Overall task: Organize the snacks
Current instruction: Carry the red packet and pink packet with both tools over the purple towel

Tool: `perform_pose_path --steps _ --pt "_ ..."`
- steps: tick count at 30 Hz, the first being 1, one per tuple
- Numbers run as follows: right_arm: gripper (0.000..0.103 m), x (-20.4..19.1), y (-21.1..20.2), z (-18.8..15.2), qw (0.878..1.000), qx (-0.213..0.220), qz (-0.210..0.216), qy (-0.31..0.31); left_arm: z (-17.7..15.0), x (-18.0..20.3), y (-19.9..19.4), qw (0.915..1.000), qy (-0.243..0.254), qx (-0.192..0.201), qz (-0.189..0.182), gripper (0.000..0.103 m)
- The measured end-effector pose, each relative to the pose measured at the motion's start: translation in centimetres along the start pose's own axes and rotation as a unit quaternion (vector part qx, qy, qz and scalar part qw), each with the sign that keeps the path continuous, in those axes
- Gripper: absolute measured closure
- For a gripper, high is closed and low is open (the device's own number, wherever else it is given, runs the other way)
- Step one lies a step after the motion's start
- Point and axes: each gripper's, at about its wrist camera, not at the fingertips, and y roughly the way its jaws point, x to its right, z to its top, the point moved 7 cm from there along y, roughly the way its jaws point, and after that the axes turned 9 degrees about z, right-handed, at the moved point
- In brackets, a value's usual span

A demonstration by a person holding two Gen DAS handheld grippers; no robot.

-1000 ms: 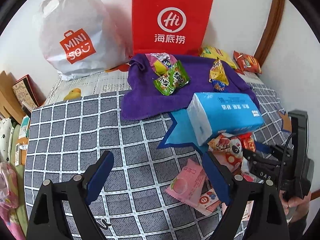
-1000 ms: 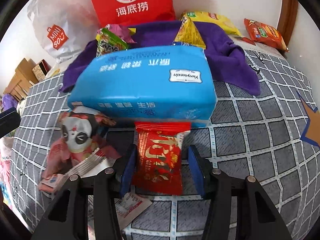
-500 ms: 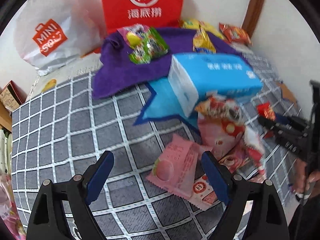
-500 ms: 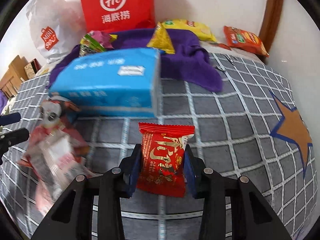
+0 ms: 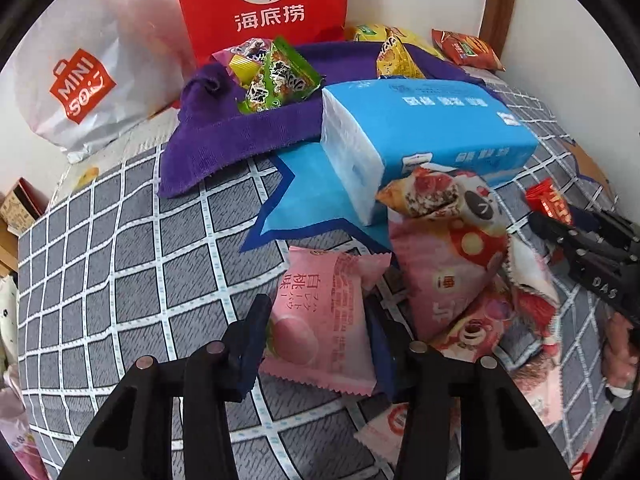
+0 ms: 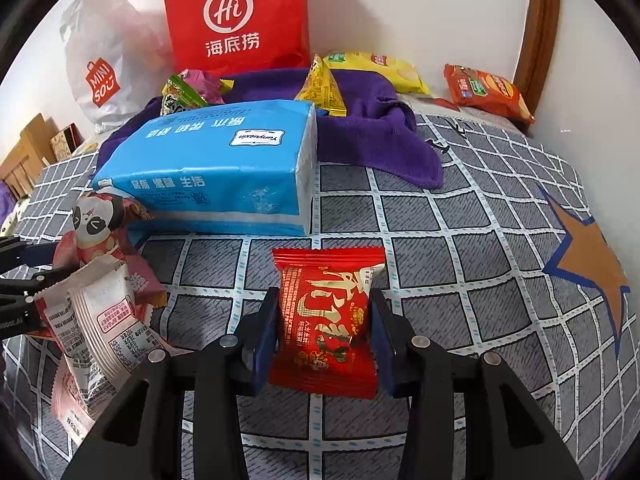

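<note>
Ahead of both tools, the blue tissue pack (image 6: 216, 168) crowds the pile, so a lifted packet could drag neighbours. The left tool (image 5: 316, 344) pinches the pink peach packet (image 5: 320, 320); the right tool (image 6: 325, 332) clamps the red snack packet (image 6: 326, 320) narrowly.

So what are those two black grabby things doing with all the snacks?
A person is sorting snacks on a grey checked bedspread. The right gripper is shut on a small red foil snack packet. The left gripper has its jaws around a pink peach-print snack packet. More snacks lie on the purple towel behind a blue tissue pack.
</note>
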Motion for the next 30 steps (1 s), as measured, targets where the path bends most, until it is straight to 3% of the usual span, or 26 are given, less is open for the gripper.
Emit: perform_pose_path --steps 9,27,30 --pt "0.06 0.03 0.04 0.06 1.0 0.002 0.009 0.009 -0.64 -0.54 -0.24 0.9974 -0.043 0.055 0.017 0.056" --pt "0.056 -0.09 0.26 0.05 1.0 0.0 0.008 0.002 -0.76 -0.86 0.01 0.9966 -0.061 0.053 0.014 0.051" --pt "0.056 -0.08 0.25 0.06 1.0 -0.001 0.007 -0.001 -0.72 -0.85 -0.1 0.9965 -0.062 0.055 0.01 0.058"
